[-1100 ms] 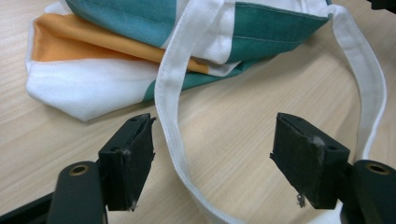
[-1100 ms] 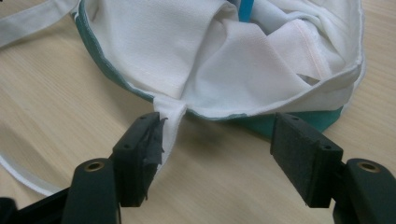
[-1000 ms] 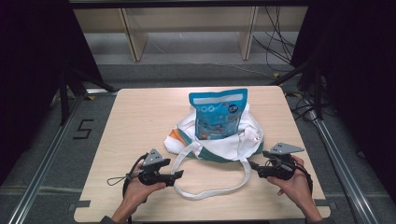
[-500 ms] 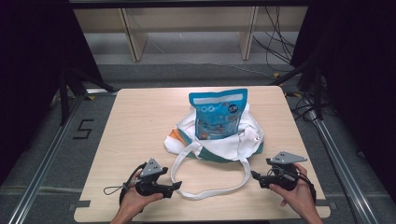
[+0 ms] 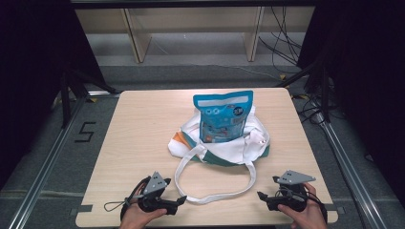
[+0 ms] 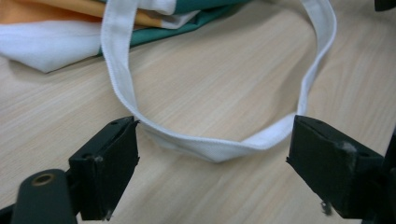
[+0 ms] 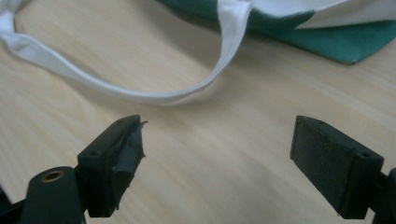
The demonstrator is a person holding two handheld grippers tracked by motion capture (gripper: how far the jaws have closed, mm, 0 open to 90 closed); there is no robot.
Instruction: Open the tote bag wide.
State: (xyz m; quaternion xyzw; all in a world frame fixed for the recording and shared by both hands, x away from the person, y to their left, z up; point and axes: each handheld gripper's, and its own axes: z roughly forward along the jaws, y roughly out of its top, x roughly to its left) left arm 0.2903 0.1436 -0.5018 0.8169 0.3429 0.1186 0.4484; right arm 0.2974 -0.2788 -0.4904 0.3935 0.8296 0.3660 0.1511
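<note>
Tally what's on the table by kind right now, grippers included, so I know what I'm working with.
Tote bag, white with teal and orange: 1
Blue snack pouch, standing in the bag: 1
Handheld grippers: 2, left gripper and right gripper, both open
Total: 4

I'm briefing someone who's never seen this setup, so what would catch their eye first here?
Probably the bright blue snack pouch standing out of a white, teal and orange tote bag at the middle of the wooden table. Next, the bag's long white strap looping toward the near edge, with the open left gripper and right gripper at either end of it.
</note>
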